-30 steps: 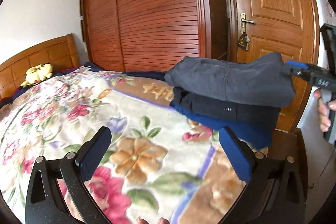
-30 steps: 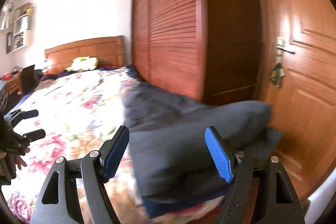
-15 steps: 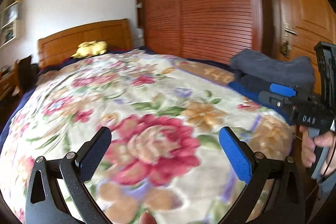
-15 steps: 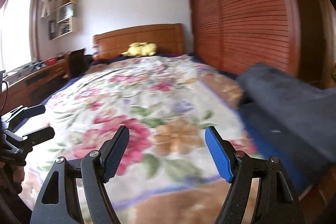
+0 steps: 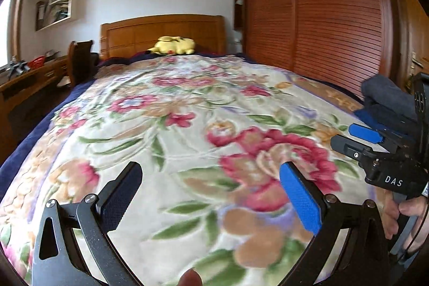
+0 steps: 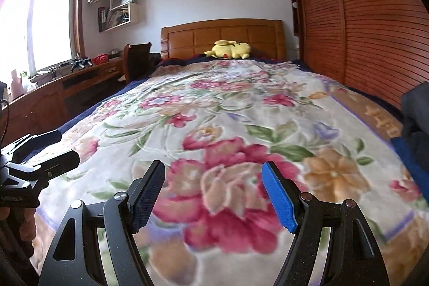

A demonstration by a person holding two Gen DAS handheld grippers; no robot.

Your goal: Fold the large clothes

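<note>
A stack of folded dark clothes point(image 5: 386, 101) rests on the bed's right edge, grey on top and blue at the bottom; the right wrist view shows the same stack point(image 6: 414, 119) at its right border. My left gripper point(image 5: 209, 186) hangs open over the floral blanket point(image 5: 187, 125), nothing between its fingers. My right gripper point(image 6: 213, 192) is open too, above a big red flower on the floral blanket point(image 6: 228, 111). In the left wrist view the right gripper point(image 5: 354, 137) comes in from the right, held by a hand point(image 5: 402, 213). The left gripper point(image 6: 45, 149) shows at the left border of the right wrist view.
A yellow plush toy point(image 6: 230, 49) lies by the wooden headboard point(image 6: 222, 36). A slatted wooden wardrobe point(image 6: 362, 18) runs along the bed's right side. On the left stand a desk point(image 6: 53, 87) with small items and a chair point(image 6: 138, 60), with a window point(image 6: 40, 18) behind.
Both views have swung left, away from the folded stack and the door, onto the length of the bed. The stack has slid to the right border. Both grippers stayed open.
</note>
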